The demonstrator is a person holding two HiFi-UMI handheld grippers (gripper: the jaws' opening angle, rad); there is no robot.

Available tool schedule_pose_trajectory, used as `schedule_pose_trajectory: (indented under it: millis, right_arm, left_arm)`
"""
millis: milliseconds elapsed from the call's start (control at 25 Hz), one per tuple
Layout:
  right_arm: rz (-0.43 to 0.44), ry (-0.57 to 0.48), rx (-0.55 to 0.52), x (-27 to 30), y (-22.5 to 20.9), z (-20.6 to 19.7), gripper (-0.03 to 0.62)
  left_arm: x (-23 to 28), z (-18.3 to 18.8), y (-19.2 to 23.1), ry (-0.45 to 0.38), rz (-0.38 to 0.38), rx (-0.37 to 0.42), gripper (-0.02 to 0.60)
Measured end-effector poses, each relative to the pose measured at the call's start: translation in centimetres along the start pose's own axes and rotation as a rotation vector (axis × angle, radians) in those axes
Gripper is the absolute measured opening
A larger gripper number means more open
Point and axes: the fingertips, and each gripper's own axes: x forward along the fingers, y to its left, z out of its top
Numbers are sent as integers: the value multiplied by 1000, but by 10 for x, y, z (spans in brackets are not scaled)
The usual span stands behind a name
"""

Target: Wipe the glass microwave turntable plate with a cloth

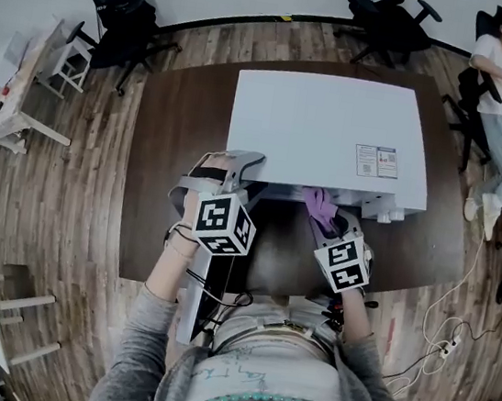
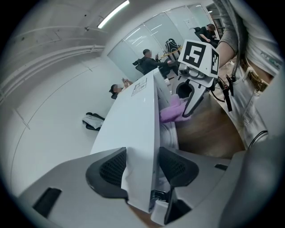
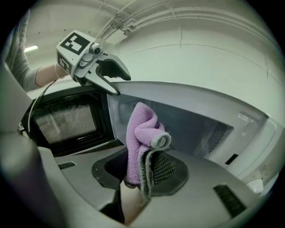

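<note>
Room: wood-plank floor, office chairs (image 1: 121, 1) round a dark worktop (image 1: 176, 138).
Microwave (image 1: 325, 131): white, set toward the worktop's far edge, with its front facing the near edge and its door (image 3: 67, 122) swung open.
Left gripper (image 2: 141, 171): jaws narrowed onto the casing's front left top corner, one pad on each side of the white wall. This is probably to steady the oven while the other side works.
Right gripper (image 3: 142, 173): jaws pinched on a folded purple cloth (image 3: 142, 133), held at the cavity mouth so the loose end leads inward.
Turntable plate (image 2: 168, 133): seemingly the pale, glassy curve on the cavity floor below the cloth. Whether the two touch is unclear.
Writing: a sticker (image 1: 376, 161) sits on the oven's top near its front right corner, but the print is too small to read.
</note>
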Motion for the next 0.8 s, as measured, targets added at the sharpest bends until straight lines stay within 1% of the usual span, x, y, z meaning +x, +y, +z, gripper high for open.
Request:
schedule_pose_trajectory:
  millis: [120,440,800]
  right_arm:
    - [-31,22,-68,12,-4,-1,132]
    - [-101,50,-193,47,-24,5,132]
    - [-168,80,-292,79,-48,8,132]
  left_arm:
    - [1,0,0,0,2,1,245]
    - [2,1,-1,1,3,0,244]
    - [1,1,1,-1,6,2,244]
